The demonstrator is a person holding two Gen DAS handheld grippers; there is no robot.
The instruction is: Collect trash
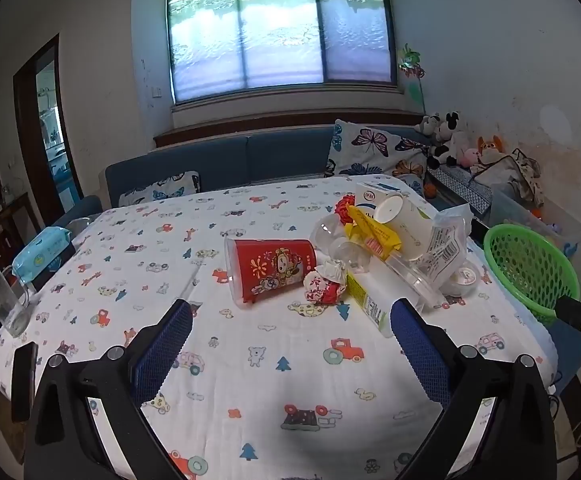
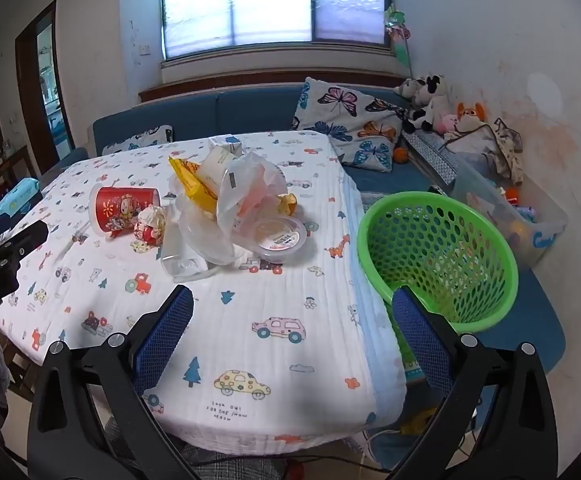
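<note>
Trash is all bunched up in one pile on the table (image 1: 250, 360), ahead of both claws, and nothing's been grabbed yet. Left claw (image 1: 292, 326) is spread wide with nothing between its pads, right claw (image 2: 292, 312) same deal, wide open and empty.

From the left claw, the closest thing is the red cup (image 1: 270, 270), lying on its side just ahead and slightly left of centre. Looks like thin printed paper or plastic, so super light and easy to crush. I'd pinch it across the body, gently, or catch the rim. Right beside it sits a crumpled wrapper (image 1: 324, 286), soft and squishy, basically grab anywhere.

Further ahead and to the right it gets messier: a yellow packet (image 1: 372, 234), a white paper cup (image 1: 400, 222) tipped over on top, some clear plastic lids, and a green-and-white carton (image 1: 368, 306) lying flat, nearest the left claw's right finger. The clear stuff is probably slippery and springy, so it might pop out of a pinch.

From the right claw, a clear plastic bag (image 2: 250, 188) sits straight ahead. It's floppy, so bunch it rather than pinch an edge. A little sealed tub (image 2: 280, 236) is just in front of it, stiff enough to take by the sides.

Green basket (image 2: 438, 256) is just off to the right of the right claw, past the table edge, empty as far as I can see.
</note>
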